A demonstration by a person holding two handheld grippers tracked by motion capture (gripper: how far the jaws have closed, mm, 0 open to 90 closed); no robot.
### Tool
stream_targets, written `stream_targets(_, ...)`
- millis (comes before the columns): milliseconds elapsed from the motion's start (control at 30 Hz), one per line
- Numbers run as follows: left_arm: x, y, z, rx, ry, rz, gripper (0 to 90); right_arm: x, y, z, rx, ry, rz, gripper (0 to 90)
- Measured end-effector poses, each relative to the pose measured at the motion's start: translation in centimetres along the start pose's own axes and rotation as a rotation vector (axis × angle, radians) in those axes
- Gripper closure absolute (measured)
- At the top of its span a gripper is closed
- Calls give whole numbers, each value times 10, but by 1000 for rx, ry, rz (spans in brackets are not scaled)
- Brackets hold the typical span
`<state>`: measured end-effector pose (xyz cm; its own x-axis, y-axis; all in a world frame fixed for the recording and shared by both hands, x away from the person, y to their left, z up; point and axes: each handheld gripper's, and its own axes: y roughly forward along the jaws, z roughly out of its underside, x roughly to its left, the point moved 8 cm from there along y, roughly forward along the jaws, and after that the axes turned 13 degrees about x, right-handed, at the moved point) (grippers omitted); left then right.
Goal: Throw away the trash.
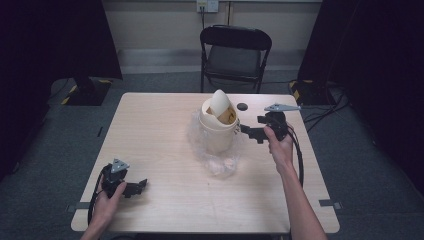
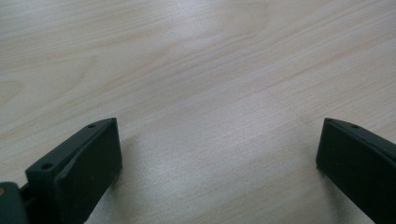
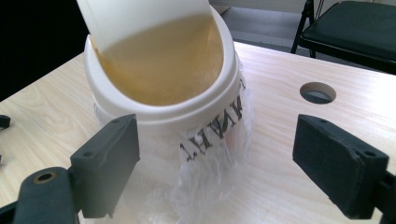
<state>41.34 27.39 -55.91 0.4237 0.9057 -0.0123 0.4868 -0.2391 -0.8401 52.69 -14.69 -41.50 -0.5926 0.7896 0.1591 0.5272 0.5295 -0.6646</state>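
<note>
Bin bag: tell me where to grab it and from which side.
Grip the loose skirt of the bag hanging below the bin lid rim, on the side facing the right hand-held gripper. Probably come in level from there: its jaws are open and already flank that crinkled film, which stands off the wall.

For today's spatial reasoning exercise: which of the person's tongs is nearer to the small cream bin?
Right. The right tongs sit open just beside the bin, pointing at it; the left tongs rest open at the table's near left corner, well apart.
</note>
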Motion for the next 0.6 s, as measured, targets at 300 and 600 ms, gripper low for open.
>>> stream_targets(300, 0, 0, 0, 0, 0, 0, 0, -7, -21, 17, -8, 19, 38, 139)
stream_targets(600, 0, 0, 0, 4, 5, -1, 0, -13, -39, 44, -14, 49, 70, 139)
